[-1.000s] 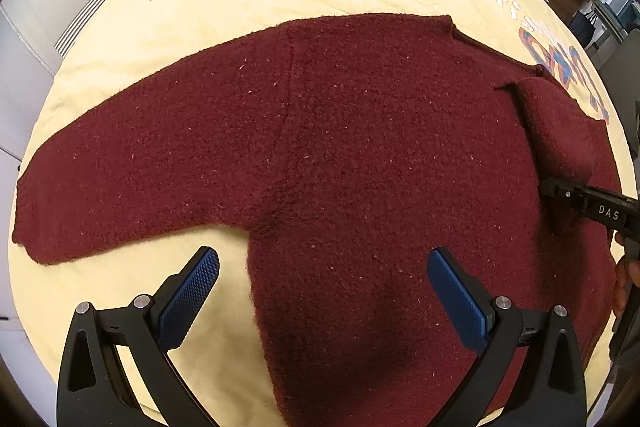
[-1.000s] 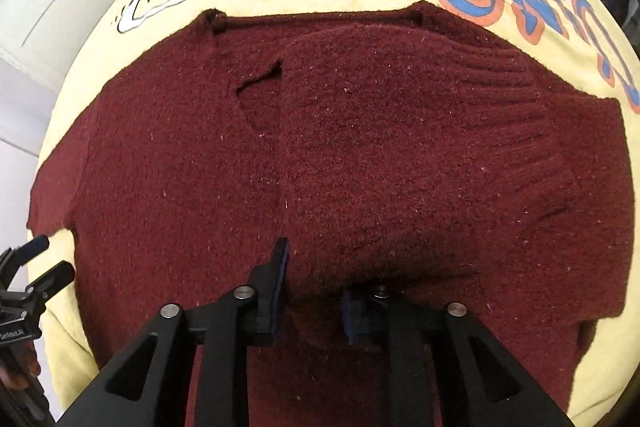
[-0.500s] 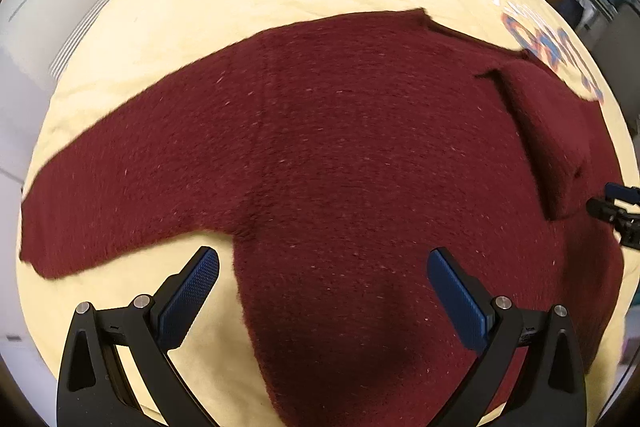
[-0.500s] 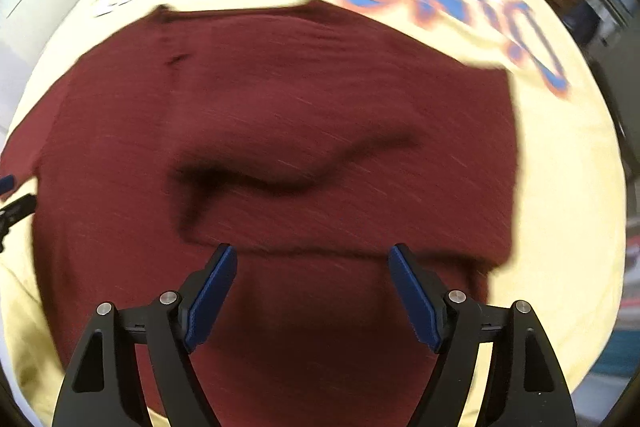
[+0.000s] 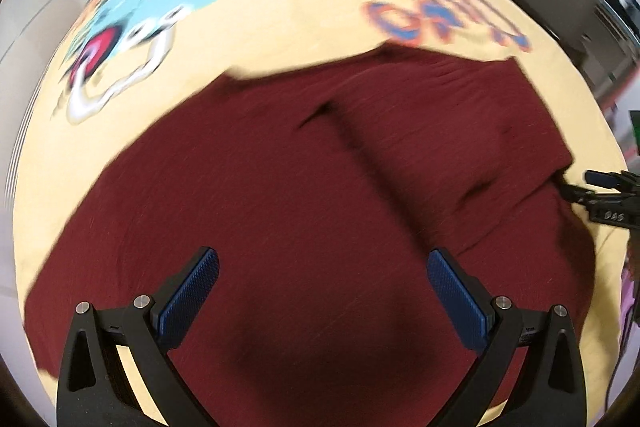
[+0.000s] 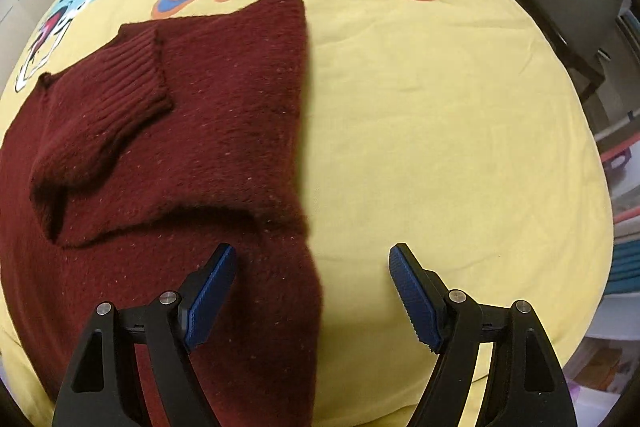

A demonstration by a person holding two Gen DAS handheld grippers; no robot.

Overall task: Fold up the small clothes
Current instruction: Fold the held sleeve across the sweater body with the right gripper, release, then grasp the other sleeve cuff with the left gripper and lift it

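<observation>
R sleeve fold done, you're between steps: both grippers, L (image 5: 320, 291) and R (image 6: 312, 285), jaws wide, empty, over dark-red knitted wool sweater (image 6: 224, 131); next, grab unfolded L sleeve beyond L jaws.

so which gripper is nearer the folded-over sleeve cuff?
Right. The right gripper hangs by the sweater's edge, just below the cuff; the left gripper is over the sweater's middle, farther off.

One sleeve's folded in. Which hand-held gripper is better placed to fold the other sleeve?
Left, probably. The left hand-held gripper hangs open over the sweater, whose unfolded sleeve lies flat on its side. The right hand-held gripper, open too, sits at the opposite edge by the folded sleeve.
</observation>
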